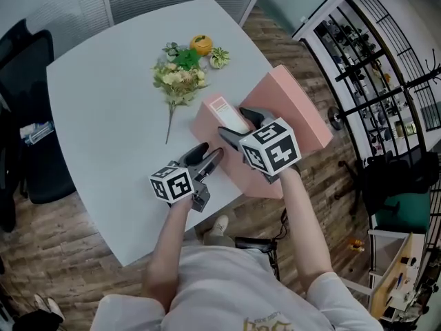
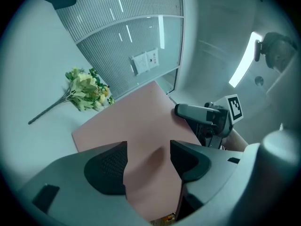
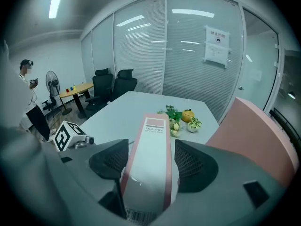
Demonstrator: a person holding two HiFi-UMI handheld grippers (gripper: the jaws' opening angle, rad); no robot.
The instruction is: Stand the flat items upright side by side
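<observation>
Right gripper [image 3: 151, 143] is clamping the spine of a pink file box [image 3: 155, 126], with the label end poking out past the jaws toward the fake flowers [image 3: 174, 119]. Left gripper [image 2: 148, 142] is sitting with its jaws apart and pinching nothing, with just a broad pink panel [image 2: 136, 117] showing through the gap. A second pink box [image 1: 303, 109] is leaning beside the right gripper, at the table [image 1: 103, 116] edge.

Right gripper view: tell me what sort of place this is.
Most likely an office meeting room: glass partition walls with blinds, black office chairs beyond the big pale table, and a file box up close.
</observation>
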